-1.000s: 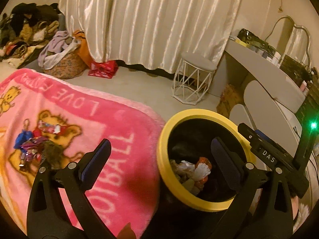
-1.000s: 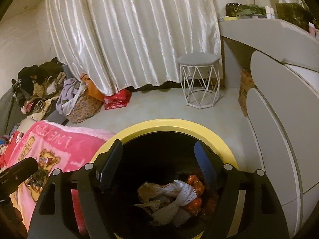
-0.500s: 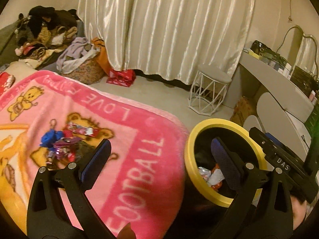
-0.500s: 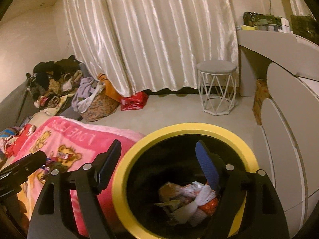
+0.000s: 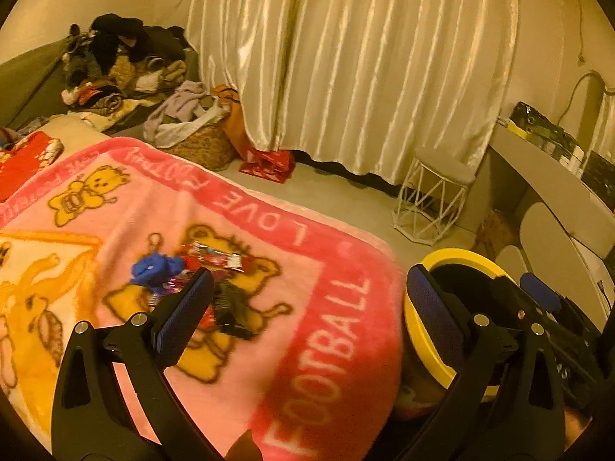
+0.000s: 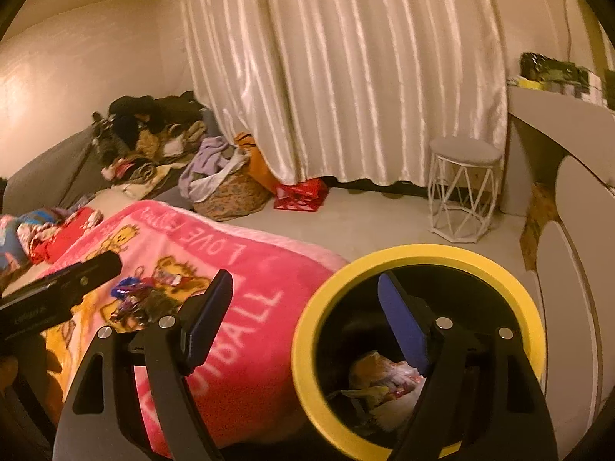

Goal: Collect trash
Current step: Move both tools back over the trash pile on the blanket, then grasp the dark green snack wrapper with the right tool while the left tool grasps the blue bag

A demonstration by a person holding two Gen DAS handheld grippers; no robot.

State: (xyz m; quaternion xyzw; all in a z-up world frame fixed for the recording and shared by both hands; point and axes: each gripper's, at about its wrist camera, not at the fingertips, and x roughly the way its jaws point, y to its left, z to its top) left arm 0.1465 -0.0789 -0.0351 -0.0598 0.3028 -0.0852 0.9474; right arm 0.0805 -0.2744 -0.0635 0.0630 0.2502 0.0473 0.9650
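Note:
A small heap of wrappers [image 5: 200,272] lies on the pink bear blanket [image 5: 307,315]; it also shows in the right wrist view [image 6: 142,299]. A yellow-rimmed black bin [image 6: 419,257] stands beside the bed and holds crumpled trash [image 6: 380,380]. In the left wrist view the bin [image 5: 457,257] is at the right. My left gripper [image 5: 307,303] is open and empty above the blanket, just right of the wrappers. My right gripper [image 6: 303,322] is open and empty over the bin's left rim.
A white wire stool [image 6: 461,192] stands by the satin curtain [image 6: 346,77]. A laundry basket [image 6: 226,192] and a clothes pile [image 6: 146,134] sit at the back left. A grey desk and cabinet [image 6: 569,207] run along the right.
Both grippers have swung left, away from over the bin and towards the blanket. The wrappers have come closer to the left gripper. Both stay open and empty.

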